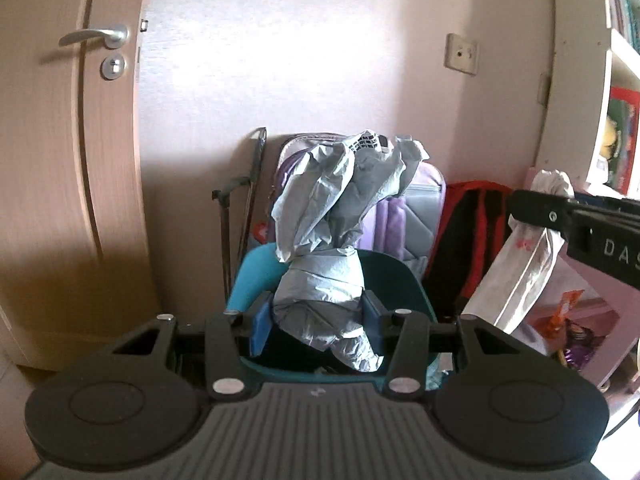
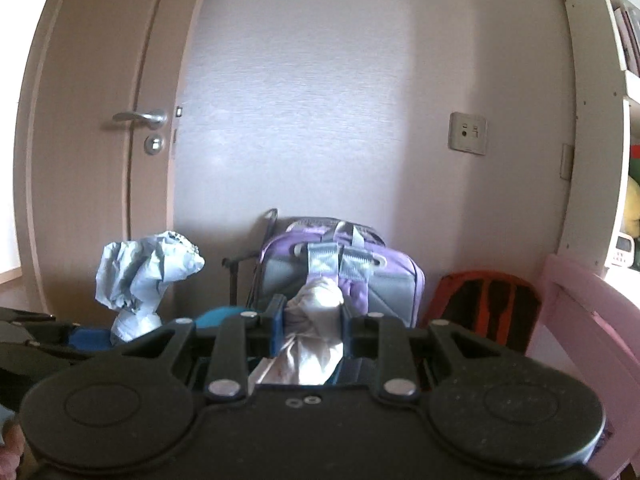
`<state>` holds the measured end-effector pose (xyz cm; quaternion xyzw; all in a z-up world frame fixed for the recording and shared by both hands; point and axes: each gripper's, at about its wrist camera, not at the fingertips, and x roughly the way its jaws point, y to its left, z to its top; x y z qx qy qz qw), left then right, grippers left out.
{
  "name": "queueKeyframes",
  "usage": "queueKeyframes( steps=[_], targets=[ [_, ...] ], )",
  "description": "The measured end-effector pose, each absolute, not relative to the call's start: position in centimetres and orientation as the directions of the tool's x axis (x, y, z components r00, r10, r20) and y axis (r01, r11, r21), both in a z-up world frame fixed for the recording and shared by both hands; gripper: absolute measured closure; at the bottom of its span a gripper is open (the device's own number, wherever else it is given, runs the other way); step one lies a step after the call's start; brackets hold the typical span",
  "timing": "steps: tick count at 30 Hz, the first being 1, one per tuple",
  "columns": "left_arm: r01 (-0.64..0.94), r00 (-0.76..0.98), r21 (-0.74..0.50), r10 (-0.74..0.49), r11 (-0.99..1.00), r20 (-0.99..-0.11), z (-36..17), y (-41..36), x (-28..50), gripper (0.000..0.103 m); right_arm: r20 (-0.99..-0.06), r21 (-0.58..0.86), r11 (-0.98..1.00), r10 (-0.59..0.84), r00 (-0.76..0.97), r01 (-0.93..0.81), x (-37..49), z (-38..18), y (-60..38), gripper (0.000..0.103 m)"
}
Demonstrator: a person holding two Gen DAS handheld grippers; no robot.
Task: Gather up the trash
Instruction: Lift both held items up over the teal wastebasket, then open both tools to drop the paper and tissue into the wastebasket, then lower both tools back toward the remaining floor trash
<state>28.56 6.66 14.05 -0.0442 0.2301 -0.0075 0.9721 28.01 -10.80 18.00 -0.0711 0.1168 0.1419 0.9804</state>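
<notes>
Both grippers pinching bunched trash bags in front of a closed door and a pale wall.

We note the left gripper [image 1: 316, 320] at lower centre of its view, its blue pads pressed on the gathered neck of a grey-blue trash bag [image 1: 332, 216] whose crumpled top rises above – a teal bin [image 1: 400, 280] sits just behind. The right gripper [image 2: 312, 320] clamps the twisted neck of a white trash bag [image 2: 318, 300] at centre of its view. Behind stand a purple backpack [image 2: 384, 280] and a red-and-black bag [image 2: 484, 304]; the door handle [image 1: 94, 36] sits upper left.
</notes>
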Motion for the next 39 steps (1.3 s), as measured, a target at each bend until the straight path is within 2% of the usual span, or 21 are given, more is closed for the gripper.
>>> queueKeyframes(
  steps=[8, 16, 21, 25, 32, 34, 35, 39],
  targets=[
    [-0.032, 0.847, -0.074, -0.013, 0.997, -0.531, 11.3, 7.9, 35.2, 0.057, -0.304, -0.111, 0.943, 0.269, 0.914, -0.315, 34.6, 15.8, -8.5, 0.077],
    [-0.01, 0.76, -0.008, 0.003, 1.0, -0.65, 7.3, 8.7, 40.0, 0.057, -0.462, -0.098, 0.925, 0.284, 0.84, -0.367, 39.3, 10.3, -6.8, 0.076],
    [0.03, 0.715, 0.01, -0.014, 1.0, -0.699, 5.9, 8.9, 41.3, 0.057, -0.568, -0.121, 0.894, 0.294, 0.769, -0.432, 40.4, 7.6, -5.8, 0.076],
    [0.066, 0.699, 0.042, -0.016, 0.997, -0.715, 5.2, 8.3, 41.4, 0.056, -0.61, -0.13, 0.873, 0.304, 0.731, -0.471, 40.5, 6.4, -5.3, 0.074],
    [0.077, 0.693, 0.072, -0.001, 0.994, -0.721, 4.9, 7.6, 41.3, 0.054, -0.634, -0.132, 0.863, 0.304, 0.711, -0.487, 40.6, 5.8, -5.1, 0.067],
    [0.069, 0.691, 0.068, 0.002, 0.995, -0.723, 5.1, 7.6, 41.2, 0.044, -0.635, -0.132, 0.865, 0.3, 0.711, -0.483, 40.6, 5.7, -5.3, 0.064],
    [0.065, 0.694, 0.069, 0.004, 0.996, -0.72, 5.2, 7.5, 41.2, 0.042, -0.636, -0.125, 0.868, 0.302, 0.71, -0.481, 40.5, 5.7, -5.5, 0.062],
    [0.062, 0.708, 0.055, -0.005, 0.997, -0.706, 5.9, 7.5, 40.6, 0.042, -0.62, -0.1, 0.879, 0.311, 0.721, -0.466, 40.1, 6.2, -6.5, 0.046]
  ],
)
